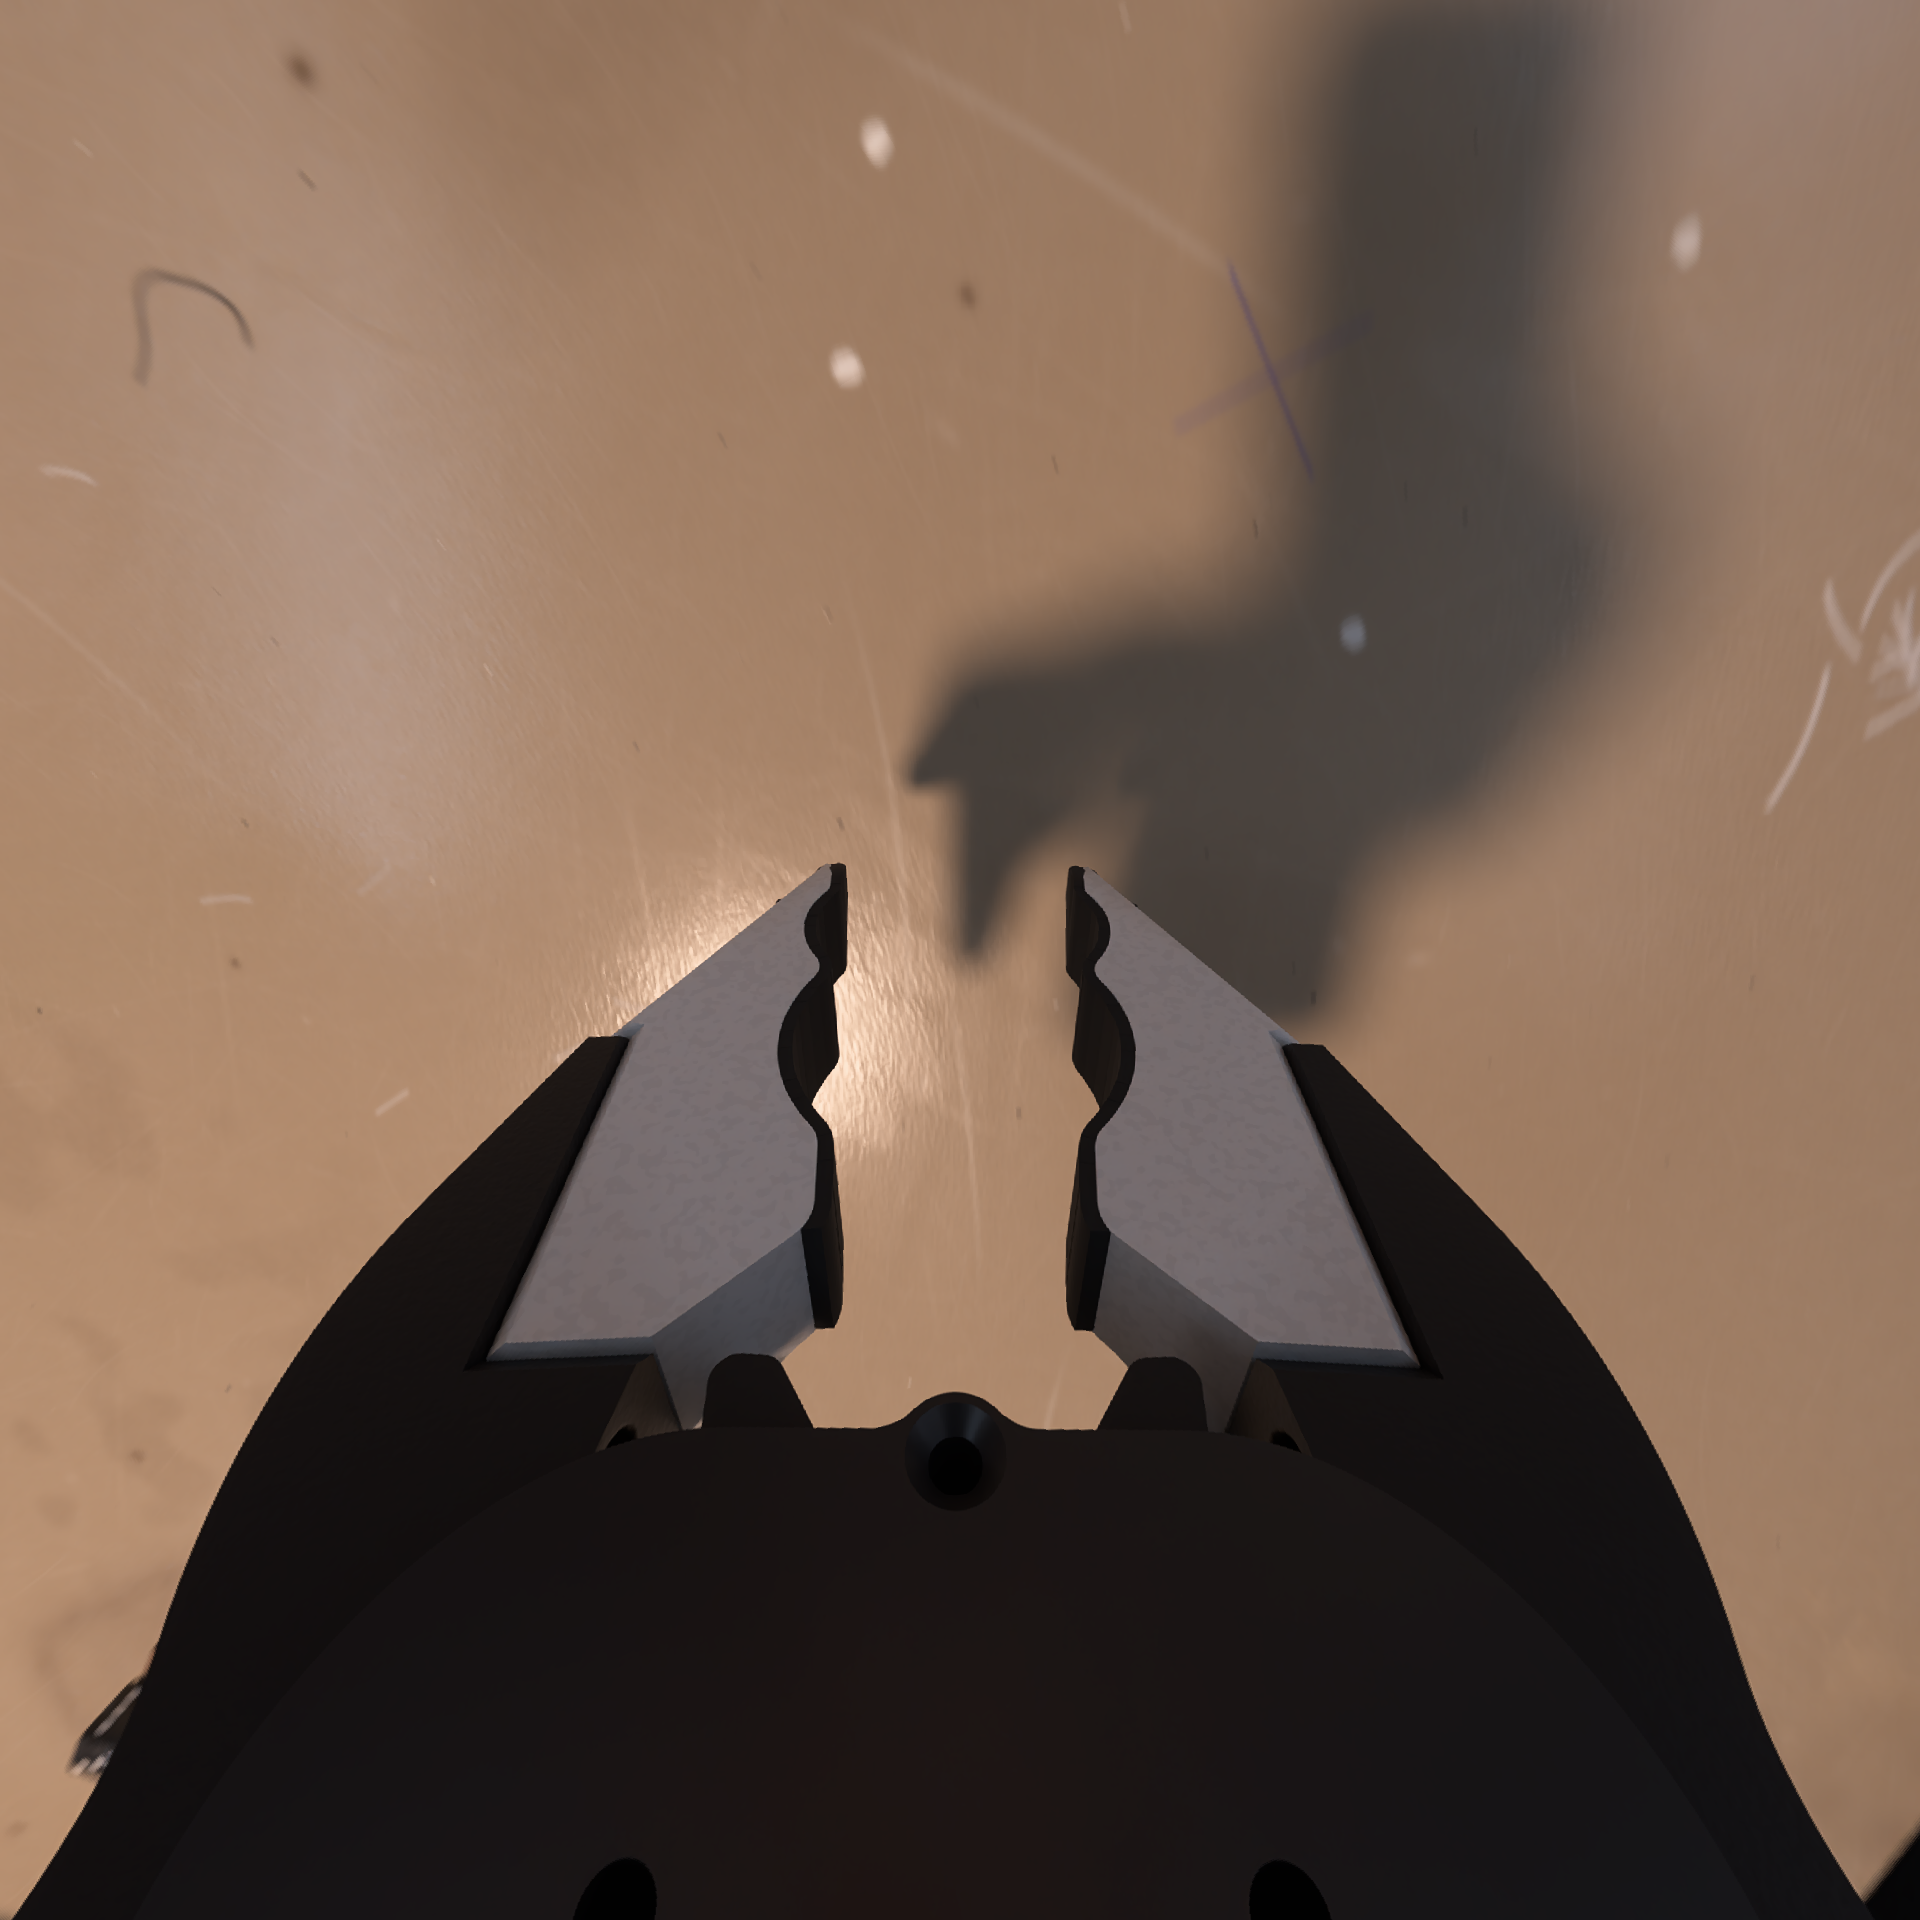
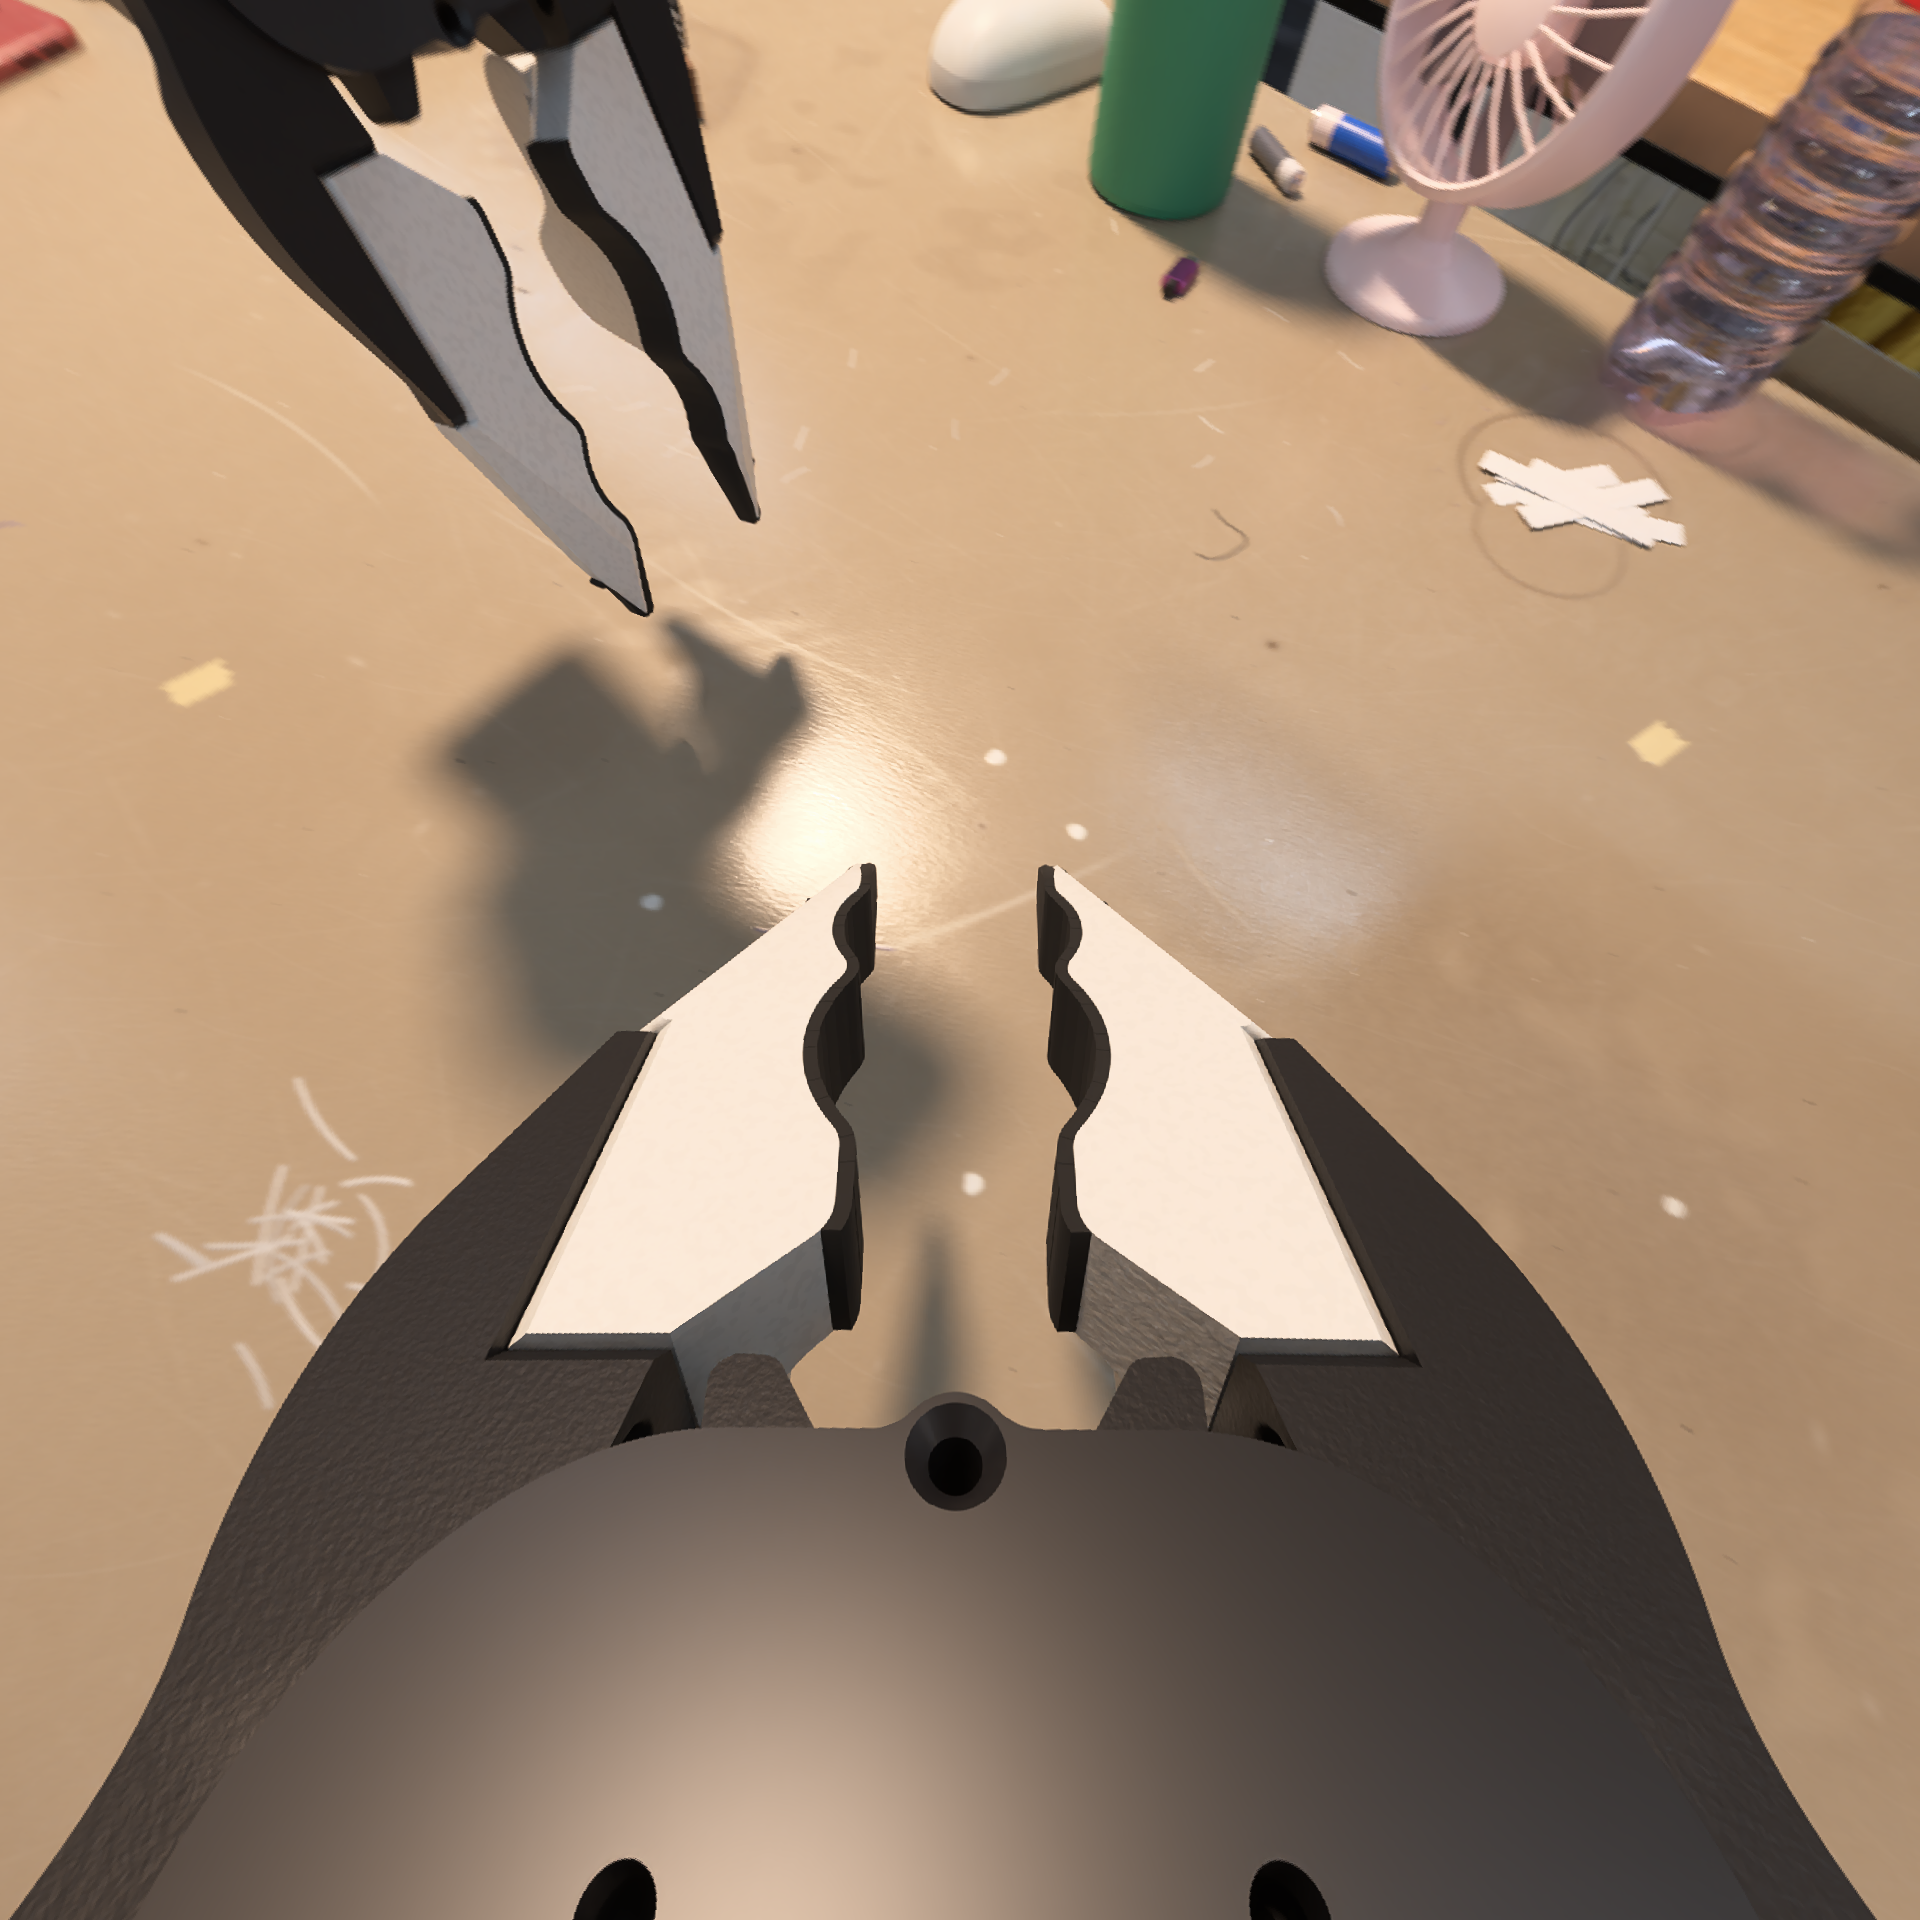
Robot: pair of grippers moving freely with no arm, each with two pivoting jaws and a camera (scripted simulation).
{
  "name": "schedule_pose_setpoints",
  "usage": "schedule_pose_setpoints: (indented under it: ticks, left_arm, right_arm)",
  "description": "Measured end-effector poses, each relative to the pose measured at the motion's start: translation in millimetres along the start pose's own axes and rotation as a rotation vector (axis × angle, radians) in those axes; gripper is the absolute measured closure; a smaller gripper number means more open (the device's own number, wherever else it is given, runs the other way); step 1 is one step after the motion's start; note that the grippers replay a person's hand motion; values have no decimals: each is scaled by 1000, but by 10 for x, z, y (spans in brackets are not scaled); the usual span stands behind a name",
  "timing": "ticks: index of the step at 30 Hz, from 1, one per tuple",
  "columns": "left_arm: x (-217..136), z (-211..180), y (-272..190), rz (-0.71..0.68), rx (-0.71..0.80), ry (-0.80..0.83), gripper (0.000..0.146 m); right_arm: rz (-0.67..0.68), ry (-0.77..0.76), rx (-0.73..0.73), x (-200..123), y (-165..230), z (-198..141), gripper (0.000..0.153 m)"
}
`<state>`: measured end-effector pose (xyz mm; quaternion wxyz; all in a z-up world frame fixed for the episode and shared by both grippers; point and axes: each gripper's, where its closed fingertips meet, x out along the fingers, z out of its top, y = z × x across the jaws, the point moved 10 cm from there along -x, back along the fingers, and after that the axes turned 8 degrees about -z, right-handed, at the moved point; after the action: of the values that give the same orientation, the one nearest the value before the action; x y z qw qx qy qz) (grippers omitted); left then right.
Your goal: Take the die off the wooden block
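No die and no wooden block shows in either view. My left gripper (image 1: pixel 956 883) is open and empty, pointing down at the bare tan tabletop (image 1: pixel 468 623), with a gripper shadow to its upper right. My right gripper (image 2: pixel 956 883) is open and empty, low over the same tabletop (image 2: pixel 1247 675). The left gripper also shows in the right wrist view (image 2: pixel 701 561) at the upper left, open, tips hanging above the table with its shadow beneath.
At the far right stand a green cup (image 2: pixel 1179 104), a pink desk fan (image 2: pixel 1475 156), a clear plastic bottle (image 2: pixel 1766 229), a white mouse-like object (image 2: pixel 1008 52), markers (image 2: pixel 1340 135), a small purple cap (image 2: pixel 1179 278) and a white tape cross (image 2: pixel 1579 499). A red object (image 2: pixel 31 36) lies far left.
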<state>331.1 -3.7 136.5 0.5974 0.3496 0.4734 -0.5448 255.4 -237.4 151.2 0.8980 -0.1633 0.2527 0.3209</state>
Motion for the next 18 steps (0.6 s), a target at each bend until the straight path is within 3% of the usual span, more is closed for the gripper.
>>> schedule_pose_setpoints:
  ticks: [4, 12, 18]
  left_arm:
    - [-119, -179, -122, -16, 60, 115, 104]
    - [-510, -724, -476, -65, -3, 82, 103]
    - [-788, -1241, -633, -64, -93, 5, 103]
  right_arm:
    - [44, -15, 9, 25, 202, 17, 122]
    - [107, -51, 73, 152, 495, 29, 121]
    - [226, -143, 115, 570, 601, 696, 118]
